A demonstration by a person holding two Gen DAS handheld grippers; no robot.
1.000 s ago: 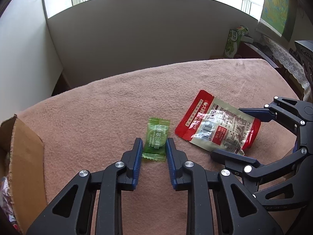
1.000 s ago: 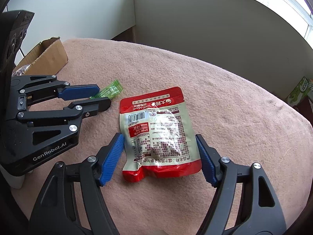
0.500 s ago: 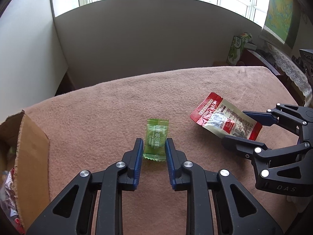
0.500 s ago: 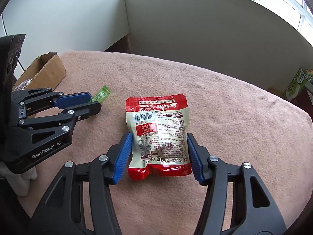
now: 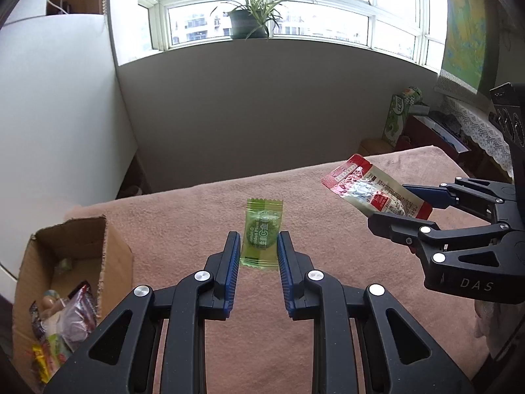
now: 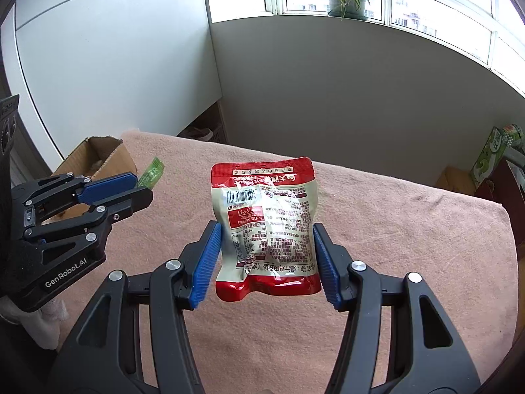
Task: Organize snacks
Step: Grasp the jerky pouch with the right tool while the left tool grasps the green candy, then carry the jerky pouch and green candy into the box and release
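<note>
My left hand-held gripper (image 5: 257, 256) clenches the green candy (image 5: 262, 236), my right hand-held gripper (image 6: 267, 259) the red pouch (image 6: 265, 226); I'd carry both level over the cardboard box (image 5: 73, 256) before releasing.

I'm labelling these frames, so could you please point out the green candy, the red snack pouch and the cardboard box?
green candy (image 5: 261, 229): left wrist view, printed middle.
red snack pouch (image 6: 267, 226): right wrist view, label panel.
cardboard box (image 5: 119, 259): left wrist view, outer wall.
</note>
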